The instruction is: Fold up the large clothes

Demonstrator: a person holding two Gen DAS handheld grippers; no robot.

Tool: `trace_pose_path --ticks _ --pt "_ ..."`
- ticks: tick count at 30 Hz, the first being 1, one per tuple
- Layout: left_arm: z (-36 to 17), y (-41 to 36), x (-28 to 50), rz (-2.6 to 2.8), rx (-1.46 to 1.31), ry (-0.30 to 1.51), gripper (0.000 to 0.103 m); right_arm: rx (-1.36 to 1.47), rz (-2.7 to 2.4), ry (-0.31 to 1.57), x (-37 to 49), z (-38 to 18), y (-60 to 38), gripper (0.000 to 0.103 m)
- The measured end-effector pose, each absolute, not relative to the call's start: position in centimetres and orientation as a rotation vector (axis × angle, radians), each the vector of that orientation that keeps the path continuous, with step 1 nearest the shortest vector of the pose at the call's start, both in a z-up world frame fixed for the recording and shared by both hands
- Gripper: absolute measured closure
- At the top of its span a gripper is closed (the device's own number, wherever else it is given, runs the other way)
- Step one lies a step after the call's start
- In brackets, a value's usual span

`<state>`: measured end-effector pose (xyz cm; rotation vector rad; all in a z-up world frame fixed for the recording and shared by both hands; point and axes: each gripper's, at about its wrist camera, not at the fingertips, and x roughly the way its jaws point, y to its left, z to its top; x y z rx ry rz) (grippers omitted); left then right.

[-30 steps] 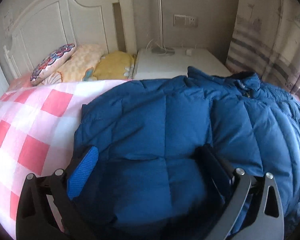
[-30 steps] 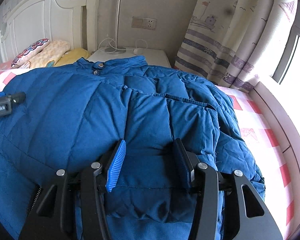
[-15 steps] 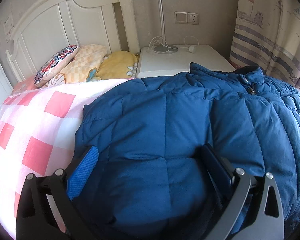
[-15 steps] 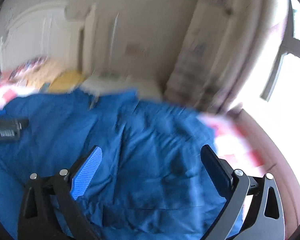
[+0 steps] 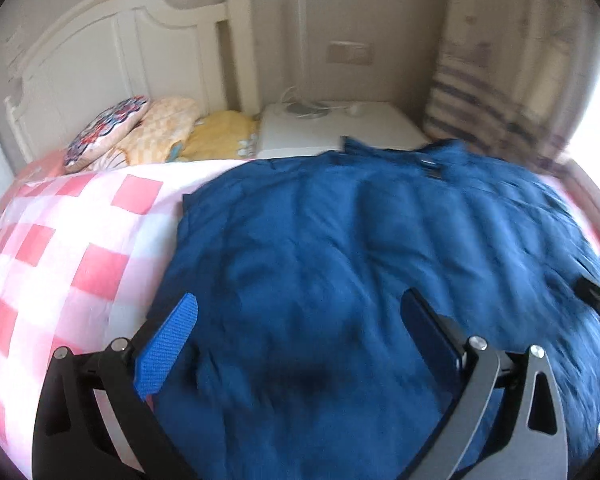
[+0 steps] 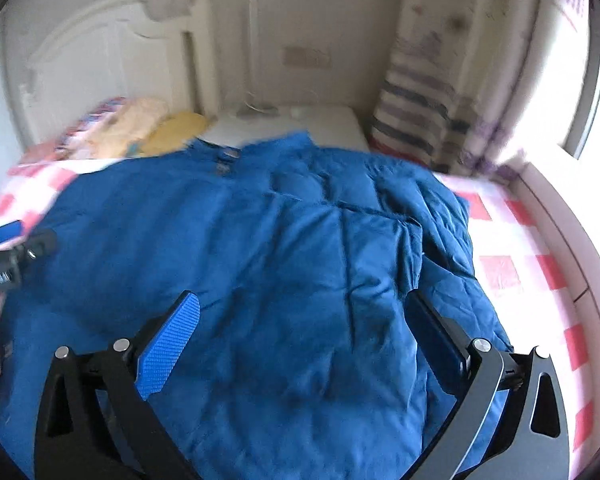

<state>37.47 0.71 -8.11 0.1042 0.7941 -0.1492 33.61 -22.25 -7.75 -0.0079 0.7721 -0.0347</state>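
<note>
Left wrist view: left gripper [image 5: 300, 336], jaws apart, is hovering over the blue down jacket [image 5: 360, 260] lying on the checked bedspread [image 5: 80, 240]. Right wrist view: right gripper [image 6: 304, 332], likewise spread and empty, is facing soft, bulky, probably slippery padding; hem or collar [image 6: 228, 156] likely offers firmer purchase.

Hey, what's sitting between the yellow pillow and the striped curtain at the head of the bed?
A white nightstand with a lamp base and cord on top; the blue jacket collar reaches just below it. Left wrist view shows it best.
</note>
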Motion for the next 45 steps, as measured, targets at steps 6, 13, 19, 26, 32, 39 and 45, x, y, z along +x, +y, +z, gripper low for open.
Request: trace_pose_path --ticks 6,13,19,26,32,39,45 --pt "-13.4 -2.3 35.8 -0.152 0.282 0.922 0.002 -0.157 -0.044 0.923 34.3 -12.3 -20.3 0.004" --pt "-9.8 -1.0 30.6 -0.203 0.187 0.879 0.002 -0.068 0.035 0.871 30.0 -8.8 -20.3 0.004" --pt "-13.1 -2.9 27.4 -0.234 0.308 0.952 0.002 -0.151 0.098 1.018 29.4 -13.5 -18.9 0.004" --pt "-10.6 -0.8 24.3 -0.238 0.207 0.922 0.002 -0.11 0.158 0.961 26.2 -10.9 -19.0 0.004" --pt "-13.3 -0.2 19.8 -0.256 0.296 0.945 0.002 -0.184 0.261 0.994 22.0 -13.5 -17.3 0.004" --pt "-10.9 2.0 16.9 -0.266 0.18 0.914 0.002 -0.18 0.258 0.958 19.3 -11.2 -16.8 0.004" --pt "-12.7 2.2 13.3 -0.274 0.245 0.924 0.002 -0.212 0.32 0.974 14.9 -13.3 -16.5 0.004"
